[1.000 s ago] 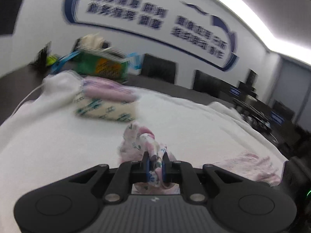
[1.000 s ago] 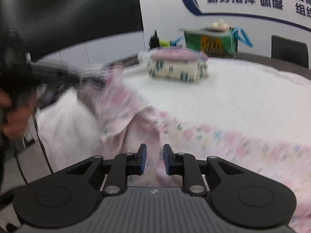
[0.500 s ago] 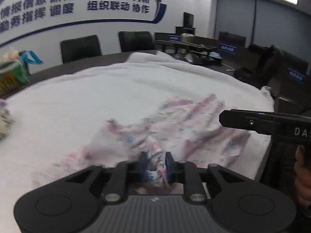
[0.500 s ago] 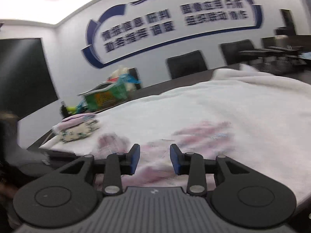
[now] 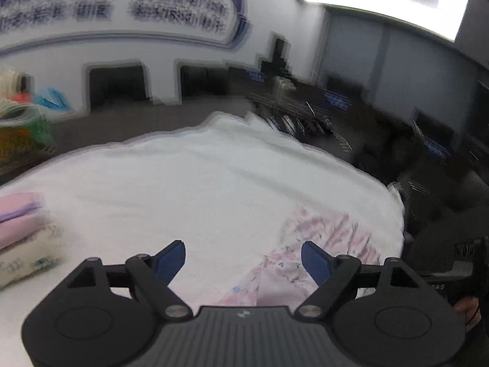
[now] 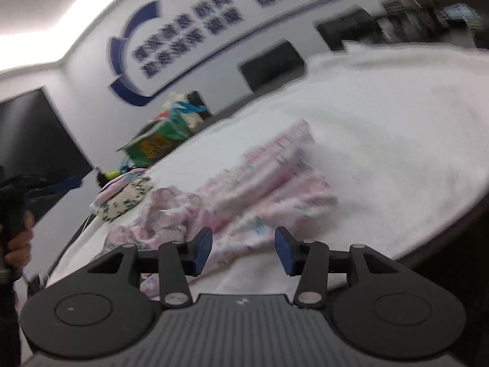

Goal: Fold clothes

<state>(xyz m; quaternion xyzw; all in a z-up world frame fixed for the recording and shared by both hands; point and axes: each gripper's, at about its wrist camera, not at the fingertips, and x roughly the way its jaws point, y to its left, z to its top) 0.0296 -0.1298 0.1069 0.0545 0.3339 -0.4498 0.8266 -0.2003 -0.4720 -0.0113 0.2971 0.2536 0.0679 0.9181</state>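
A pink floral garment (image 6: 259, 183) lies rumpled on the white towel-covered table (image 6: 397, 140). In the left wrist view the same garment (image 5: 314, 244) sits at the right, near the table's edge. My left gripper (image 5: 243, 258) hovers above the cloth, its jaws opening wide with nothing between them. My right gripper (image 6: 243, 250) hangs just above the garment's near hem, jaws opening, pads clear of the fabric. Both views are blurred by motion.
A stack of folded clothes (image 5: 21, 232) lies at the left of the table, also seen in the right wrist view as folded clothes (image 6: 125, 195). A green bag (image 6: 159, 140) stands behind it. Black chairs (image 5: 116, 85) line the far side. A hand (image 6: 18, 241) holds the other gripper.
The left gripper let go of the floral garment, opened wide and swung left, away from it. The right gripper opened further and rolled, now looking along the garment from its near hem.
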